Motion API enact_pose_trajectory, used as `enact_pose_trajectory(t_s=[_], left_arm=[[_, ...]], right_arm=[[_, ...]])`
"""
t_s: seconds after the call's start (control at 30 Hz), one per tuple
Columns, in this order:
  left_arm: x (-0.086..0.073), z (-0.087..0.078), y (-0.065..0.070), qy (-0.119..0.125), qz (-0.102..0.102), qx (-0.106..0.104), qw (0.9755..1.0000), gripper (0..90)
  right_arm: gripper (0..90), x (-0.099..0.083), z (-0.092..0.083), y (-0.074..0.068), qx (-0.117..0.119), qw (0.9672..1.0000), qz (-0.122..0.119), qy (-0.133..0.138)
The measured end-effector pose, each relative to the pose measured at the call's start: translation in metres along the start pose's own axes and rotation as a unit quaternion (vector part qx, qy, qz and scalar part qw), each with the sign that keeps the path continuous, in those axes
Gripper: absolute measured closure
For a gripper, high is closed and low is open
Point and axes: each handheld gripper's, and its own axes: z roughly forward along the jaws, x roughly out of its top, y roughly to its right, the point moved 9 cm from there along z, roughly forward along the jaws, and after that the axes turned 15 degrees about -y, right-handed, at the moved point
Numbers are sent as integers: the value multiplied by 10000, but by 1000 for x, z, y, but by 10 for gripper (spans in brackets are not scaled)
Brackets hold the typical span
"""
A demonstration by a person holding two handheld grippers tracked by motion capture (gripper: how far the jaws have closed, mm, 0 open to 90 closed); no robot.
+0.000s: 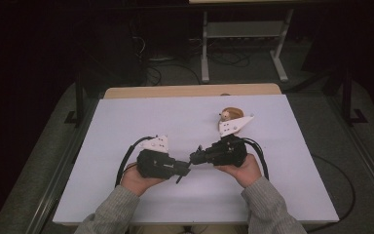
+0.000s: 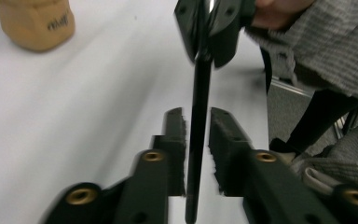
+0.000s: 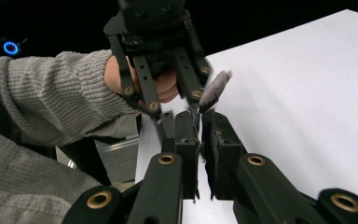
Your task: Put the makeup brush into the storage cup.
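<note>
A thin black brush (image 2: 198, 140) runs between my two grippers, which face each other tip to tip over the white table (image 1: 126, 126). My right gripper (image 3: 200, 116) is shut on its handle; it also hangs ahead in the left gripper view (image 2: 209, 28). The handle lies between the jaws of my left gripper (image 2: 197, 114), with a thin slit of white showing beside it. The grey bristles (image 3: 214, 86) stick out beside the left gripper (image 3: 177, 105). From above, the left gripper (image 1: 187, 170) and right gripper (image 1: 195, 157) almost meet, and one end of the brush (image 1: 180, 178) hangs below them.
A tan jar (image 1: 231, 114) with a label (image 2: 35, 23) stands at the back right of the table, behind the right gripper. The table's wooden far edge (image 1: 190, 91) borders dark floor with a metal frame (image 1: 204, 48) and cables.
</note>
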Motion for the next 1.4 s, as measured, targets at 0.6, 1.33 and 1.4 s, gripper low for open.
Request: enact_pose_trajectory(t_s=[0.6, 1.33, 1.4], left_arm=[[2, 1, -4, 53, -93, 114, 9999, 838], [-17, -23, -16, 128, -506, 802, 9954, 530], [-18, -26, -18, 141, -526, 871, 9947, 515]], right_arm=[[823, 5, 0, 3, -192, 9992, 139, 334], [829, -11, -35, 31, -930, 9938, 530, -296], [830, -11, -39, 32, -975, 9932, 548, -310]])
